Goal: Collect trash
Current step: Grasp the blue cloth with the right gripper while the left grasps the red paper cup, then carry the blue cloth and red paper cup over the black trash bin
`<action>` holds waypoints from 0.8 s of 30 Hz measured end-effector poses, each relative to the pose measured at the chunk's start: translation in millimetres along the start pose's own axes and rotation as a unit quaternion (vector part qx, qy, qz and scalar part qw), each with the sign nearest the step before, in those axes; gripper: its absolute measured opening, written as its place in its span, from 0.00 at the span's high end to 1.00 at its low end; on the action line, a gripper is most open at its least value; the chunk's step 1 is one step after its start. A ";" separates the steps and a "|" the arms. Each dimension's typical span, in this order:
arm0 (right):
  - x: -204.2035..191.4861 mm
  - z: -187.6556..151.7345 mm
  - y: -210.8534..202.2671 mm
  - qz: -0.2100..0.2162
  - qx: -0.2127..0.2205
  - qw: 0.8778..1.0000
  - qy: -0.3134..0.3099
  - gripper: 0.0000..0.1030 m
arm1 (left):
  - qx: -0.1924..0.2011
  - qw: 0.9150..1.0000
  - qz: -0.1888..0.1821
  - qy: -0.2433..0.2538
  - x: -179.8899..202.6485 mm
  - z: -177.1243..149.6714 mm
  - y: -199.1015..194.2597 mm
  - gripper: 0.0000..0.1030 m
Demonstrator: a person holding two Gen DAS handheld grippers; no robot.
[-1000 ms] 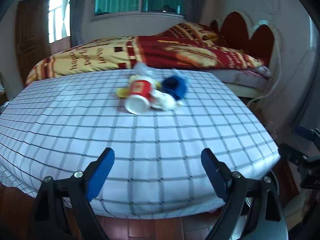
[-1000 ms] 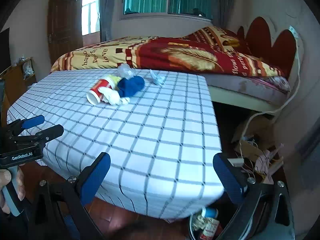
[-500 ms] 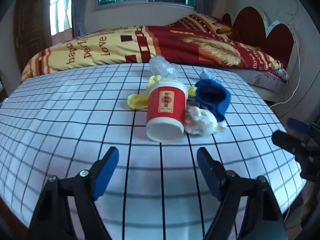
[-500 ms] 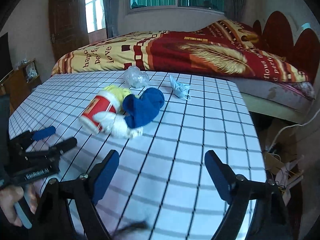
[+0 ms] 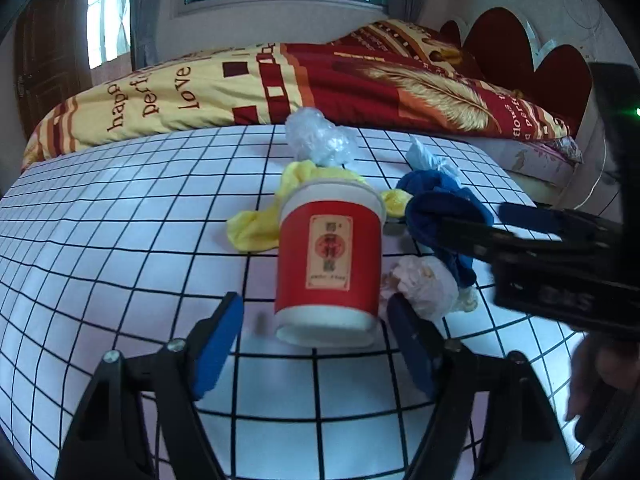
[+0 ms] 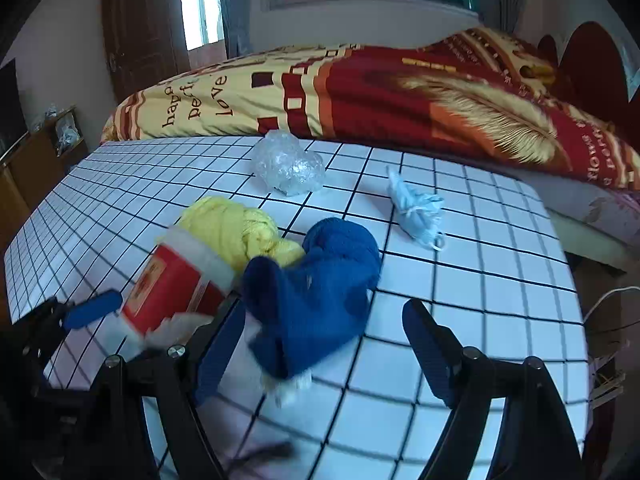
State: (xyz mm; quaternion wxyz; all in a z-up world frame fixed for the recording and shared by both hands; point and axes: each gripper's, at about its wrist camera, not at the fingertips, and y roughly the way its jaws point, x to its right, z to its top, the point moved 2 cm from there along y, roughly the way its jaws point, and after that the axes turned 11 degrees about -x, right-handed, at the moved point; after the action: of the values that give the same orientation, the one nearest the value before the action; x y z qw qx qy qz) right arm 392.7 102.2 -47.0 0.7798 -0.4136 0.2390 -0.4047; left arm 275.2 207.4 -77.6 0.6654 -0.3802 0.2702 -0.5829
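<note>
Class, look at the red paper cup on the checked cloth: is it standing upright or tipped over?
Tipped over. The red paper cup lies on its side on the checked cloth, its label sideways in the right wrist view.

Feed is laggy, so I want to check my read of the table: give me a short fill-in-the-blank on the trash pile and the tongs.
1. The red paper cup lies on its ____.
2. The left tongs are open around the ____ end of that cup.
3. The right tongs are open over the ____ cloth.
4. The crumpled clear plastic lies on the ____ tablecloth.

Missing words: side; open; blue; checked
</note>
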 end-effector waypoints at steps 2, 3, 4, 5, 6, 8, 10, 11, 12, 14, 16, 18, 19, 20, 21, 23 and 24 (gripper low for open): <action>2.7 5.8 12.4 0.004 -0.014 1.000 0.006 0.37 | -0.004 1.000 -0.002 0.003 1.3 2.1 1.6 0.36; 4.9 7.8 17.5 0.011 -0.020 1.000 0.011 0.47 | -0.006 1.000 -0.005 0.004 1.1 2.4 2.1 0.40; 6.5 8.8 20.9 0.015 -0.025 0.999 0.014 0.58 | -0.006 1.000 -0.010 0.004 0.5 2.3 2.0 0.44; 8.4 8.9 22.8 0.017 -0.027 0.999 0.017 0.65 | -0.006 1.000 -0.014 0.003 -0.5 2.5 1.5 0.44; 10.5 7.9 23.0 0.021 -0.028 0.999 0.019 0.77 | -0.003 1.000 -0.021 0.002 -1.3 2.2 0.3 0.45; 15.1 4.5 20.2 0.024 -0.026 0.999 0.024 0.86 | 0.003 1.000 -0.030 0.002 -3.3 -0.1 -4.1 0.45; 20.0 -1.4 13.5 0.021 -0.020 0.999 0.024 0.89 | 0.011 0.999 -0.031 0.006 -4.0 -3.6 -10.6 0.45; 22.2 -4.9 9.6 0.019 -0.017 0.999 0.025 0.89 | 0.013 0.999 -0.030 0.006 -4.2 -4.2 -12.2 0.45; 23.6 -6.8 6.7 0.018 -0.015 0.999 0.026 0.90 | 0.016 0.999 -0.029 0.005 -5.2 -6.6 -15.0 0.46; 29.3 -13.9 -1.7 0.016 -0.010 0.999 0.031 0.91 | 0.018 1.000 -0.024 0.004 -7.8 -10.4 -18.3 0.46; 33.1 -19.6 -8.7 0.013 -0.006 0.999 0.033 0.92 | 0.018 1.000 -0.020 -0.001 -10.9 -15.0 -21.2 0.47; 36.9 -27.0 -20.5 0.008 0.006 0.999 0.035 0.92 | 0.021 1.000 -0.012 -0.005 -14.7 -19.7 -26.5 0.47; 38.4 -30.3 -26.4 0.006 0.011 0.999 0.035 0.93 | 0.021 1.000 -0.013 -0.008 -16.5 -22.2 -28.9 0.47; 40.2 -34.9 -34.8 0.002 0.018 0.999 0.035 0.93 | 0.023 1.000 -0.011 -0.010 -17.6 -24.7 -32.1 0.47; 41.5 -38.7 -42.2 -0.002 0.023 0.999 0.035 0.93 | 0.024 1.000 -0.009 -0.012 -17.7 -26.9 -36.0 0.47; 44.3 -45.5 -55.5 -0.005 0.033 0.999 0.036 0.93 | 0.025 1.000 -0.010 -0.015 -16.9 -31.2 -42.7 0.47; 45.5 -49.8 -63.9 -0.009 0.039 0.999 0.036 0.93 | 0.027 1.000 -0.009 -0.014 -15.1 -34.0 -47.2 0.47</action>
State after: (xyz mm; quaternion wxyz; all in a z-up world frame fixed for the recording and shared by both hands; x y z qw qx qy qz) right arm 355.2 20.9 -22.2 0.7828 -0.3700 0.2472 -0.4350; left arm 218.3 214.2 -59.3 0.6737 -0.3728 0.2418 -0.5905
